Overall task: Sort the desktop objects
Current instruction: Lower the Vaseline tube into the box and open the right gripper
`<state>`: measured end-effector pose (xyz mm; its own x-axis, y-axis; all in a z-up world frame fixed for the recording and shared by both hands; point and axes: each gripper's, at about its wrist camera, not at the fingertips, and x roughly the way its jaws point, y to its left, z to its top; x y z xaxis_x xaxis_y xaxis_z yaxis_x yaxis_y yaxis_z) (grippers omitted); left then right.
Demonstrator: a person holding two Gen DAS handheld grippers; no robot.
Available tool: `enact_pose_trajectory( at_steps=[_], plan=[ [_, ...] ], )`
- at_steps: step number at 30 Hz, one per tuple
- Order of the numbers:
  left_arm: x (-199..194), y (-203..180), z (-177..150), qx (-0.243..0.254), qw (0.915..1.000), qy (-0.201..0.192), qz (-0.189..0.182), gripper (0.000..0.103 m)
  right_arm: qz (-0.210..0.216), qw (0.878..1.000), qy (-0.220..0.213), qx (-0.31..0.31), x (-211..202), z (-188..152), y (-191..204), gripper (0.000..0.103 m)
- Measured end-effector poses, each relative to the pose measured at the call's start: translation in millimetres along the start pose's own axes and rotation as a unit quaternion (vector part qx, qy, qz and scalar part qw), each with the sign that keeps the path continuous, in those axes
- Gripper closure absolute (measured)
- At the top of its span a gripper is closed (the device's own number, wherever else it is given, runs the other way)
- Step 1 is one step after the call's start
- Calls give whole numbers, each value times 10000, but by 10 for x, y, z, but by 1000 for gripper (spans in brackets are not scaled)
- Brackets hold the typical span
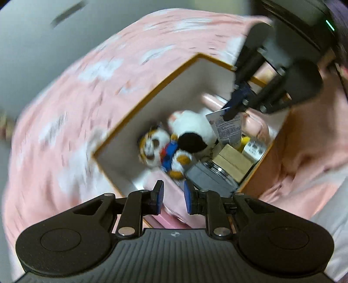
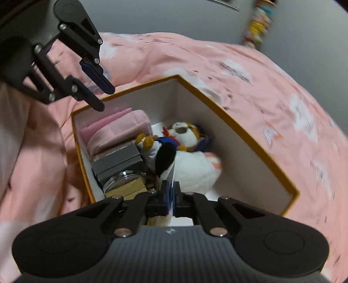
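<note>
An orange-edged white box [image 1: 152, 95] [image 2: 239, 135] sits on a pink quilt. Inside lie a tiger plush [image 1: 156, 145] [image 2: 184, 132], a white and black plush [image 1: 193, 128] [image 2: 191, 167], a pink pouch [image 2: 121, 130], grey boxes [image 1: 208, 176] [image 2: 117, 161] and a tan box [image 1: 232, 161] [image 2: 128, 189]. My right gripper [image 2: 173, 191] [image 1: 237, 102] is shut on a white printed tube [image 1: 228, 128] [image 2: 173, 174], held over the box. My left gripper [image 1: 173, 196] [image 2: 97, 87] is open and empty above the box's near edge.
The pink quilt [image 1: 76, 98] [image 2: 271, 87] with white patterns surrounds the box. A grey wall [image 2: 152, 15] is behind. A glass jar lid [image 2: 121, 178] lies between the boxes. Colourful blurred items [image 2: 258, 21] stand at the far right.
</note>
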<state>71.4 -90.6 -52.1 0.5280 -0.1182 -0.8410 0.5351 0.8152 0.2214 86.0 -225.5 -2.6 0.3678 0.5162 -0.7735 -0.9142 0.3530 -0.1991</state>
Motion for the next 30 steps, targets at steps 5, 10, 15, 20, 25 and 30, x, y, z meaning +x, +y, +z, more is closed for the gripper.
enact_pose_trajectory(
  at_steps=[5,10,15,20,25,30],
  plan=[
    [-69,100,-253,-1179,9929,128,5,80,-54,9958,190,-892,70,44,121,101],
    [-122,43,-442,-1604,9870,41,66,80,128,9921,286,-1212,127,-21,165,101],
    [-179,-49,-491,-1569,9874,-187,-18,74,131,9926,299,-1168,80,-84,207,100],
    [-205,-88,-486,-1513,9881,-274,-90,74,-157,9910,506,-1233,60,-118,298,98],
    [-224,-150,-547,-1529,9875,-290,-238,72,-276,9926,565,-1039,14,-113,334,94],
    [-265,-170,-613,-1578,9864,-326,-330,72,-425,9939,569,-845,-108,-87,348,76]
  ],
)
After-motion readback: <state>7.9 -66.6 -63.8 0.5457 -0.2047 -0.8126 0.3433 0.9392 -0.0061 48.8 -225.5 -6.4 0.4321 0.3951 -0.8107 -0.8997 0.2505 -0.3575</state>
